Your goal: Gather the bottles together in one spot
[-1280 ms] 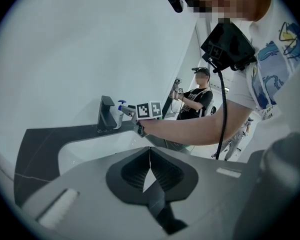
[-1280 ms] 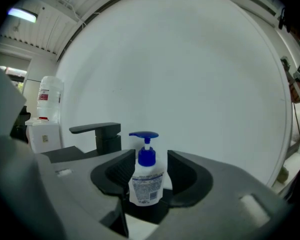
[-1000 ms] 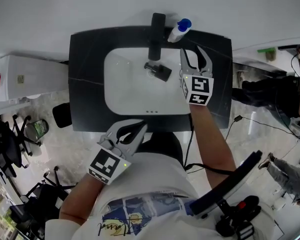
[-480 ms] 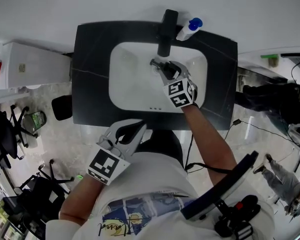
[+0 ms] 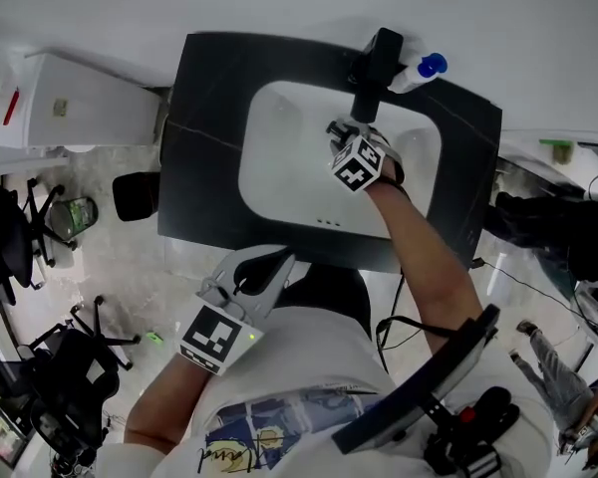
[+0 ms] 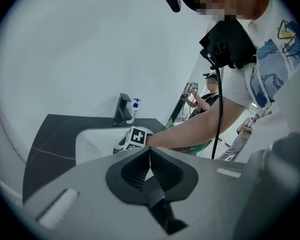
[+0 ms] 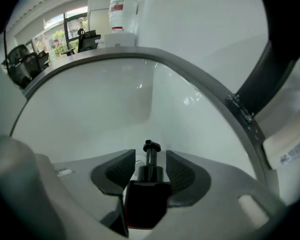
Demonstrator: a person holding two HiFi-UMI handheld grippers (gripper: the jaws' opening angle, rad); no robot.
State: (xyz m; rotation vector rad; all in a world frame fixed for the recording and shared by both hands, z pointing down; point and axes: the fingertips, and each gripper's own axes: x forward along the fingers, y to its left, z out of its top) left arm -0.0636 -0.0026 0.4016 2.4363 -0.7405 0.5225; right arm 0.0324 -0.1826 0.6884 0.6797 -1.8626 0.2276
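The right gripper [image 5: 341, 135] is down inside the white basin [image 5: 279, 157], just in front of the black faucet [image 5: 374, 63]. That is where the dark pump bottle [image 7: 146, 196] sits, apart from the white bottle with the blue cap [image 5: 416, 71], which stands on the black countertop [image 5: 204, 108] beyond the gripper, beside the faucet. Judging by this, the reach is meant to fetch the stray bottle out of the sink.

The right gripper's jaws stand wide. The pump bottle is between them, its body back toward the jaw roots and its pump head poking out past the tips. A gap shows on each side of the neck, so the pads straddle it without pressing yet.

The left gripper [image 6: 150, 151] hangs back near the person's body, short of the counter edge. Its jaws are together with nothing between them, apparently idle while the other works.
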